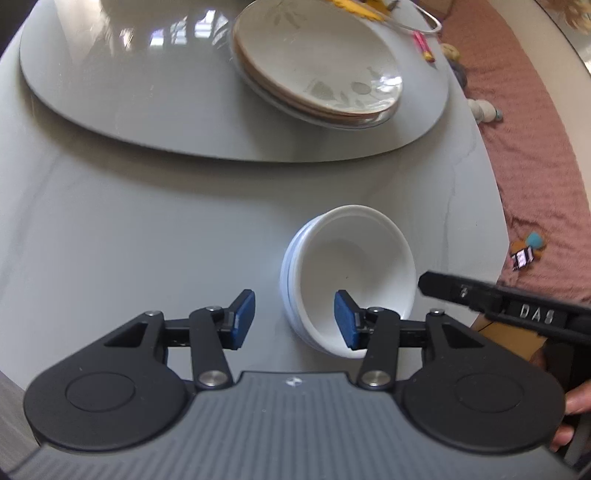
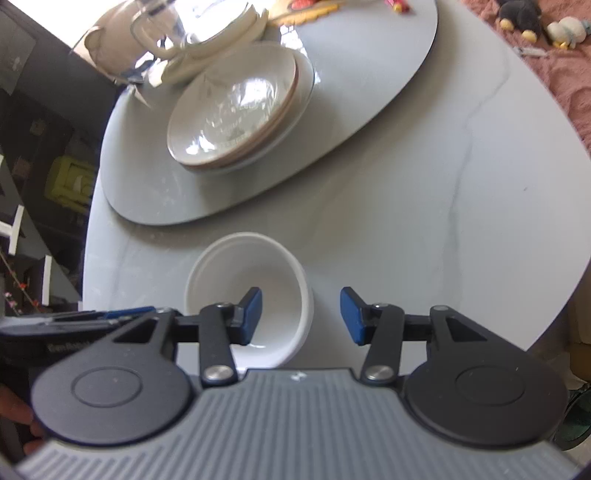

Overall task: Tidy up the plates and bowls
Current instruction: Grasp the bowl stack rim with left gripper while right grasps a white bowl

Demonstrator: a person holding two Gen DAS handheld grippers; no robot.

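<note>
A stack of white bowls [image 1: 351,266] [image 2: 255,266] stands on the grey table near its front edge. My left gripper [image 1: 295,319] is open, astride the stack's left rim: one blue pad [image 1: 345,319] hangs inside the top bowl, the other outside, and neither presses on it. My right gripper [image 2: 301,315] is open astride the right rim in the same way, its left pad [image 2: 253,314] over the bowl's inside. A stack of cream plates [image 1: 317,62] [image 2: 236,110] with leaf patterns lies on the grey turntable [image 1: 129,92] [image 2: 369,96] behind.
Glassware and a pale dish [image 2: 192,33] crowd the turntable's far side. The table's round edge [image 1: 491,206] drops to a pink rug [image 1: 535,129] with small toys. A person's hand [image 1: 572,406] holds the right gripper's body at the left wrist view's right edge.
</note>
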